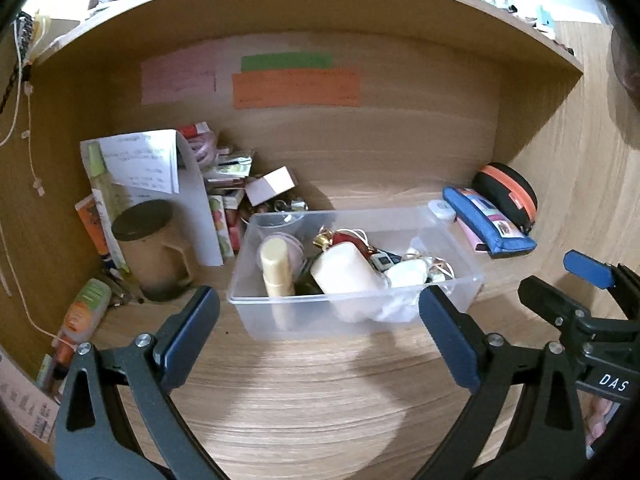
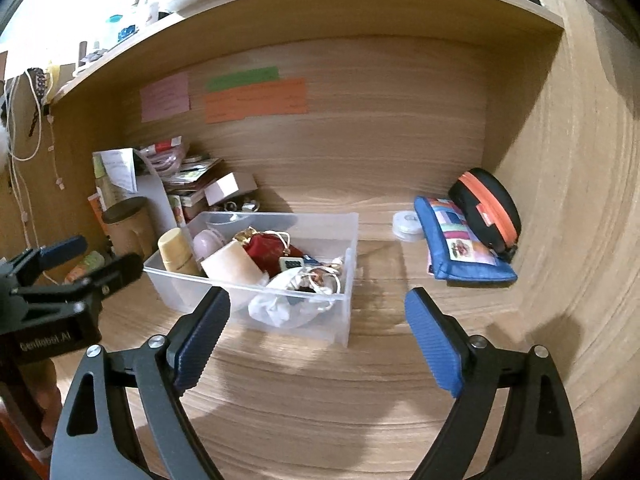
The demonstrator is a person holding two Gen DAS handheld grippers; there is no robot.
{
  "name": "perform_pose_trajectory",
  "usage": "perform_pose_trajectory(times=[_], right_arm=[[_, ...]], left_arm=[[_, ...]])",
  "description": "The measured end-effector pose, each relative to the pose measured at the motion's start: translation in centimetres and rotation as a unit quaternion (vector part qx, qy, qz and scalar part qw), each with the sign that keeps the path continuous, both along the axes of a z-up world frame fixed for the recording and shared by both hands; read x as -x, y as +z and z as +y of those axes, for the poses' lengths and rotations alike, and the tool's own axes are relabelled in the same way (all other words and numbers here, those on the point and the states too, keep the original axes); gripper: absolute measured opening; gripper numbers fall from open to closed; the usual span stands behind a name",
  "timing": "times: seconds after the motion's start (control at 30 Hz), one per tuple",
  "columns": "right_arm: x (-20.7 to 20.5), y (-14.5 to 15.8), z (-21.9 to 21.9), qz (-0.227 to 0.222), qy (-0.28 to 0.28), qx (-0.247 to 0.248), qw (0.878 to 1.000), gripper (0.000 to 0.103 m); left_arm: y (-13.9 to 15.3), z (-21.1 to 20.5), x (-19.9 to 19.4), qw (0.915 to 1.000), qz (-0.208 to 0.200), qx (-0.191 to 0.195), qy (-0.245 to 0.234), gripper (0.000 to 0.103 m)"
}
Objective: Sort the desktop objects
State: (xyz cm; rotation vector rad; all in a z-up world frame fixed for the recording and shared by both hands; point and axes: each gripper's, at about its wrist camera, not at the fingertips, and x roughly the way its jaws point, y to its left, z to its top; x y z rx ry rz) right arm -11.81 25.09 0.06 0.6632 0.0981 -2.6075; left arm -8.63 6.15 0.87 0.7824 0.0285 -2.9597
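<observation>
Wooden desk (image 2: 320, 400) beneath a shelf. Clear plastic bin (image 1: 360, 316) at centre, holding a cream bottle (image 1: 344, 276), a red pouch (image 2: 272, 250) and small items. Blue pencil case (image 2: 460, 248) at 3 o'clock of the bin, well apart. Left gripper (image 1: 320, 336) and right gripper (image 2: 316, 332): both spread wide, holding nothing, poised before the bin.

The front of the desk (image 2: 320, 392) lies bare wood — open passage right up to the clear bin (image 2: 256, 280), which sits mid-desk. Between the bin and the blue pouch (image 2: 460, 248) by the right wall there is a free lane. The back-left corner is blocked — papers (image 1: 136, 164), a lidded jar (image 1: 152, 248), small boxes (image 1: 272, 184).
</observation>
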Motion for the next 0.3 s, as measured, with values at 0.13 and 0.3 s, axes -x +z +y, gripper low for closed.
perform_pose_trajectory(times=[0.13,0.3], right_arm=[[0.31,-0.30,0.08,-0.001,-0.002,-0.006,1.000,0.088],[0.90,-0.80,-0.22,-0.009,0.003,-0.005,1.000,0.088]], left_arm=[[-0.29,0.33,0.38,1.0000,-0.004,-0.002,-0.007,0.101],[-0.60,0.49,0.66,1.0000,-0.007,-0.001,-0.006,0.101]])
